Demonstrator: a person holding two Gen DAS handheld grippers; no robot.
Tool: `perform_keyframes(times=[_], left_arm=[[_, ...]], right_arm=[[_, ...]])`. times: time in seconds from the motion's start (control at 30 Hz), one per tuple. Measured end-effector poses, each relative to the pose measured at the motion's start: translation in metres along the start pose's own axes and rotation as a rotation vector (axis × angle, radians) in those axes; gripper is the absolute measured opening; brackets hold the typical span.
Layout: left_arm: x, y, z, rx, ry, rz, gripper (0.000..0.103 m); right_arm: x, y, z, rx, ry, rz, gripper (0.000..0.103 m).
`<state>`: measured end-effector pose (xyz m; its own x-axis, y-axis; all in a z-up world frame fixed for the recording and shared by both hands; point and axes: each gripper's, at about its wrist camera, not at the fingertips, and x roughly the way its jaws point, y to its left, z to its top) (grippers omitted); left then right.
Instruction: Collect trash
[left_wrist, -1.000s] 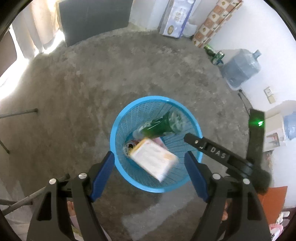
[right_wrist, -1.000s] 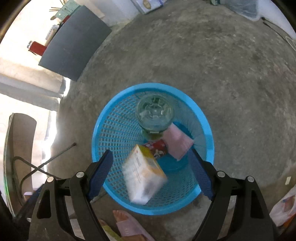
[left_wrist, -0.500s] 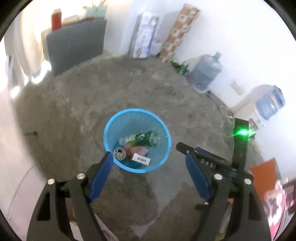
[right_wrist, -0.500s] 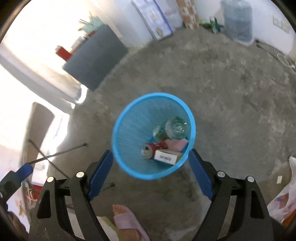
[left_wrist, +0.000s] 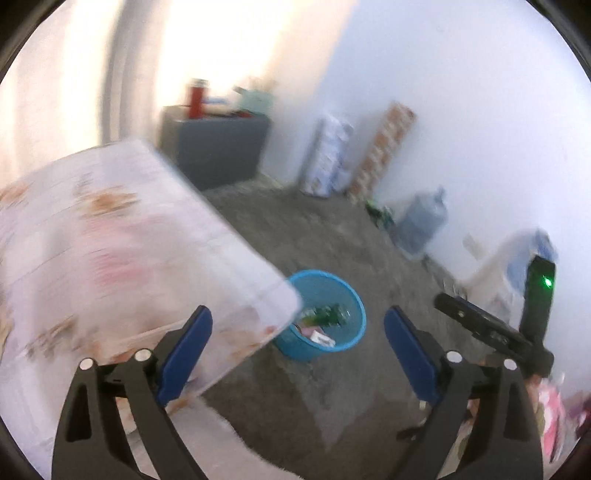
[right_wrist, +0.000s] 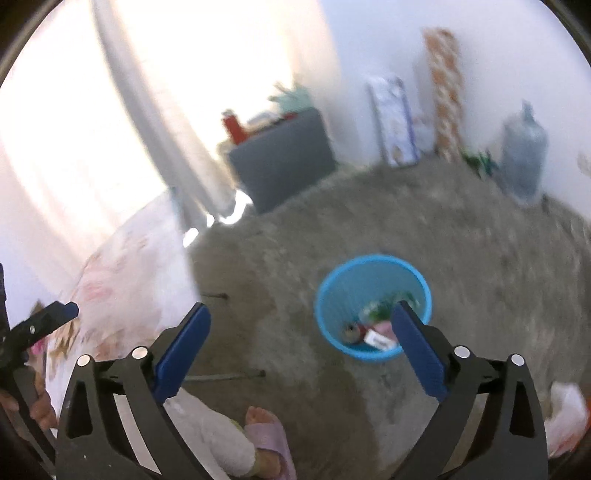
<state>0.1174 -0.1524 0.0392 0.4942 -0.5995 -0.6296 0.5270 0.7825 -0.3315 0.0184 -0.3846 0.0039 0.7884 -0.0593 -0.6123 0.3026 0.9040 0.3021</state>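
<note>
Left of the blue basket (left_wrist: 325, 314) a floral-clothed table (left_wrist: 110, 258) juts out; the left gripper (left_wrist: 297, 354) and right gripper (right_wrist: 301, 350), their jaws just opened wide and empty, hang above the basket, which holds the trash: green bottle (left_wrist: 327, 314), can (right_wrist: 351, 332), carton (right_wrist: 380, 339).

My tongs carry blue pads (left_wrist: 184, 354) on black arms. The round mesh basket (right_wrist: 334, 295) is sky blue, the bottle in it (left_wrist: 327, 314) green. A white cloth with orange-pink flowers (left_wrist: 110, 236) (blurred) covers the table.
</note>
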Motion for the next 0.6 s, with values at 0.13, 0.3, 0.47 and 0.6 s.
perform_keyframes(times=[0.13,0.3,0.47,0.6], left_arm=[[-0.043,0.047,-0.021,-0.118,-0.018,0.048,0.095],[-0.090,0.098,-0.054,-0.225,-0.077,0.207,0.097],[-0.127,0.147,-0.088,-0.350,-0.106,0.406,0.097],[-0.137,0.171,-0.099,-0.387,-0.074,0.518,0.097]], right_arm=[[-0.005,0.051,0.010,-0.094,-0.013,0.054,0.095],[-0.005,0.129,0.009,-0.269,-0.014,0.082,0.095],[0.009,0.193,-0.016,-0.418,0.038,0.166,0.095],[0.031,0.241,-0.045,-0.501,0.134,0.195,0.095]])
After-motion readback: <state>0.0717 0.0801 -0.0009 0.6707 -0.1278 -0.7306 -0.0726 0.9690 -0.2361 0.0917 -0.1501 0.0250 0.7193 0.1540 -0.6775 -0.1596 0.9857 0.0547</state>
